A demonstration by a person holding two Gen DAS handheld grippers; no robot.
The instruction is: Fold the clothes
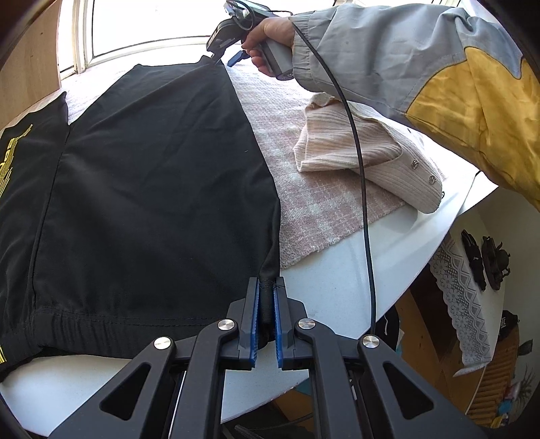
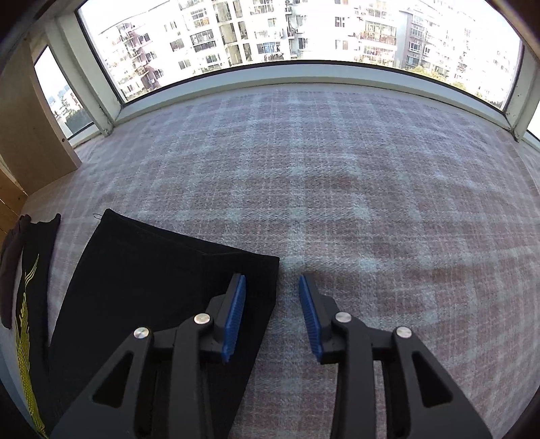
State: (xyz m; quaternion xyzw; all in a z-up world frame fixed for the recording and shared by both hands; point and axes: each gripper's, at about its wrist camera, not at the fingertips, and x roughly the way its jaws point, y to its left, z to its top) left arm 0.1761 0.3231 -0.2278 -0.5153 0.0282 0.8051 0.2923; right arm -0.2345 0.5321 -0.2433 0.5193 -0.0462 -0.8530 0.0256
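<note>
Pinching the near hem corner of the black garment (image 1: 152,175) between the blue fingers (image 1: 253,324) of the left gripper (image 1: 266,304), pads pressed hard together on a bunched roll of cloth right at the front edge of the white tabletop (image 1: 337,270)

Lying flat and smoothed out, stretched away across the pink checked cloth (image 2: 337,185) toward the window (image 2: 287,30), with a second black piece bearing yellow print (image 1: 13,152) just beside it on the left

Judged as the end of a fold or a straightening pull: far corner set down, near corner not yet let go

Farther off, right gripper (image 2: 271,304) hanging over the far corner of the same garment, fingers (image 2: 236,314) spread apart, nothing between them; one finger above the black fabric, the other above the bare checked cloth, contact with either not clear enough to call

Beside the garment on the right, a folded cream ribbed top (image 1: 368,155), well apart from both grippers

Next, probably: opening the left fingers to drop the near corner, then taking fresh holds along one long edge for the next fold, keeping the layers lined up so the slippery cloth does not slide
</note>
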